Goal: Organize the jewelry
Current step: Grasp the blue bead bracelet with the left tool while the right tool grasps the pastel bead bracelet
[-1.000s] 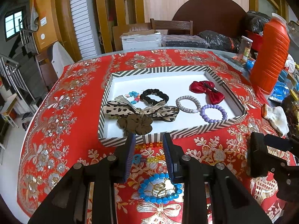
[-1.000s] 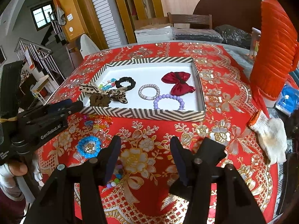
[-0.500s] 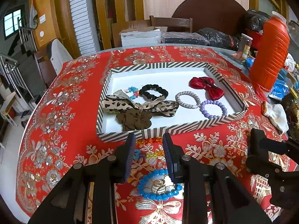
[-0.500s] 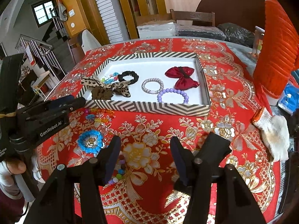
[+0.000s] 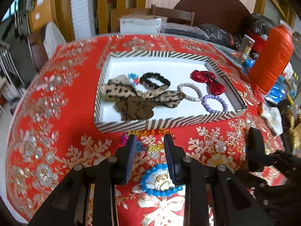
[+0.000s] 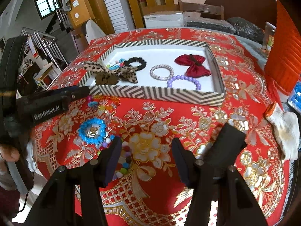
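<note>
the left gripper (image 5: 149,145) hangs over the red cloth (image 5: 56,131) just in front of the tray (image 5: 169,123), its jaws apart with nothing between them; under the gap only cloth and loose beads show. the right gripper (image 6: 145,146) is also on the near side of the tray, more to the right, its jaws wide apart and empty. nearest of the jewelry is a blue bracelet (image 5: 160,180), lying flat on the cloth in front of the tray, below the left gripper. beside it, toward the right gripper, lies a multicolour bead string (image 6: 124,160), partly hidden by the left finger of that gripper. just against the front wall of the tray lies an orange and yellow bead string (image 5: 150,132). inside the tray, at its front left, a brown scrunchie (image 5: 135,109) lies under a leopard bow (image 5: 139,94). at the front right of the tray is a purple bracelet (image 5: 214,102), and touching it a silver hair tie (image 5: 190,92). further back in the tray are a black scrunchie (image 5: 155,80), a small pastel bracelet (image 5: 133,78) partly under the bow, and at the right a red bow (image 5: 208,81). to the right of the tray, well apart, a white glove (image 6: 284,131) lies on the cloth, and behind it stands an orange bottle (image 5: 270,56).
</note>
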The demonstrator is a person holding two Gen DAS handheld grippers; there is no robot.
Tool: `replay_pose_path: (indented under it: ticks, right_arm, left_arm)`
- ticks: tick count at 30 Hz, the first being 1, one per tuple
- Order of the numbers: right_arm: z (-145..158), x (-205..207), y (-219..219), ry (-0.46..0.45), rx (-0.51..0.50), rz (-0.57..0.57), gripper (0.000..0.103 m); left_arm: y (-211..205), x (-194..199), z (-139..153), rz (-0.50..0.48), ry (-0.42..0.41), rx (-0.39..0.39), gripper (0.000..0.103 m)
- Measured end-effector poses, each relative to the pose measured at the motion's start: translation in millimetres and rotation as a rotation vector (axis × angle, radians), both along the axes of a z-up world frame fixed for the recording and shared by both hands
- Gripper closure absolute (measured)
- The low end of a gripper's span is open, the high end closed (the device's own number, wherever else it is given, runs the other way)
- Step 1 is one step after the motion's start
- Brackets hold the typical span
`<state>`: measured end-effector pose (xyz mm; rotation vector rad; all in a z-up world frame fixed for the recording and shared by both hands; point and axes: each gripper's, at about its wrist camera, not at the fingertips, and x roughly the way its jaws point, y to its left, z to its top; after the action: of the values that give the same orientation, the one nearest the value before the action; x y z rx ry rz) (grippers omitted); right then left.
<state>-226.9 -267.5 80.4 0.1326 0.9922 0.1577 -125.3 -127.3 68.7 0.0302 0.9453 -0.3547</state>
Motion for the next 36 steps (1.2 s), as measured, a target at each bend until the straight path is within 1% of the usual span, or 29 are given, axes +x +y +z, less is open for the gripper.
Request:
replay_pose_path:
  ticks: [4, 7, 9, 10, 12, 15, 16, 17, 19, 21, 22, 23, 24, 27, 33, 36]
  right_arm:
    - [-11, 1, 13, 0.022, -0.009, 0.053, 0.046]
    - [-24, 4, 26, 0.038, -0.052, 0.095, 0.046]
    - [-32, 6, 33, 0.052, -0.075, 0.116, 0.047]
    - [-35, 7, 35, 0.054, -0.083, 0.122, 0.050]
    - [-37, 6, 40, 0.025, -0.126, 0.135, 0.054]
    - [-39, 7, 41, 0.013, -0.187, 0.144, 0.074]
    - [-39, 7, 40, 0.010, -0.192, 0.142, 0.081]
    - [-39, 8, 36, 0.008, -0.185, 0.135, 0.086]
    - [-38, 10, 28, 0.008, -0.164, 0.117, 0.094]
    - [-38, 12, 23, 0.008, -0.134, 0.106, 0.094]
    - [-37, 13, 20, 0.008, -0.113, 0.098, 0.094]
    - [-36, 13, 17, 0.004, -0.088, 0.090, 0.094]
    - [-34, 12, 15, -0.001, -0.070, 0.086, 0.094]
    - [-21, 10, 11, -0.034, -0.033, 0.080, 0.094]
    - [13, 11, 0, -0.103, 0.012, 0.068, 0.094]
    - [28, 13, -6, -0.135, 0.017, 0.056, 0.094]
  left_arm:
    - [21, 5, -8, 0.006, 0.074, -0.053, 0.079]
    - [27, 3, -17, -0.014, 0.142, -0.095, 0.078]
    - [28, -1, -24, -0.028, 0.164, -0.086, 0.077]
    - [27, -2, -27, -0.032, 0.166, -0.075, 0.077]
    - [23, -5, -35, -0.044, 0.173, -0.048, 0.076]
    - [16, -7, -45, -0.053, 0.182, -0.015, 0.075]
    - [13, -7, -49, -0.061, 0.183, 0.001, 0.075]
    - [10, -9, -49, -0.064, 0.160, 0.016, 0.075]
    - [3, -13, -50, -0.070, 0.130, 0.070, 0.075]
    - [-2, -15, -51, -0.080, 0.114, 0.092, 0.075]
    - [-3, -15, -51, -0.087, 0.104, 0.089, 0.079]
    - [-3, -15, -51, -0.096, 0.099, 0.078, 0.094]
    - [-3, -13, -51, -0.099, 0.106, 0.066, 0.100]
    - [1, -9, -44, -0.110, 0.138, -0.006, 0.100]
    - [-2, -9, -10, -0.121, 0.068, -0.049, 0.100]
    - [-7, -6, 8, -0.133, 0.034, -0.062, 0.100]
